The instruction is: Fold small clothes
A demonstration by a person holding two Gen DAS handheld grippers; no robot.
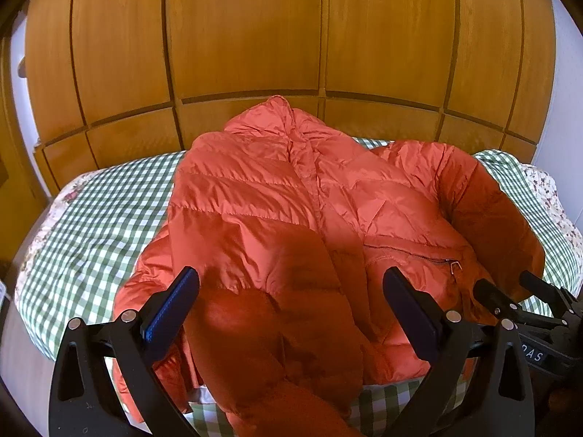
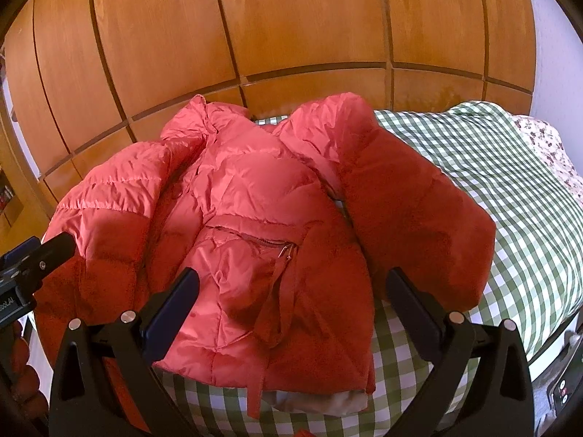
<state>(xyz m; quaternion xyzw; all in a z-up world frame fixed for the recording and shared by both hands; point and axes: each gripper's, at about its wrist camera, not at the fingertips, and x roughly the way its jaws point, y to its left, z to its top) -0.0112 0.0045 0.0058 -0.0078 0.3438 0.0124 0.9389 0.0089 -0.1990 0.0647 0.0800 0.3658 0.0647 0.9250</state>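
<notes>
The orange puffer jacket (image 1: 277, 200) sprawls front-up across the middle of the frame on the checked bed (image 1: 94, 225), light, springy and slippery-shelled I judge, best pinched at hem or cuff, with left gripper (image 1: 291, 313) and right gripper (image 2: 291, 309) fingers wide, empty.

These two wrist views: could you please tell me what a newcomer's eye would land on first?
A puffy orange-red jacket lies front-up across a bed with a green checked cover, filling the middle of both views. Behind it stands a wall of wooden wardrobe doors. Both grippers, left and right, hang open above the near hem.
</notes>
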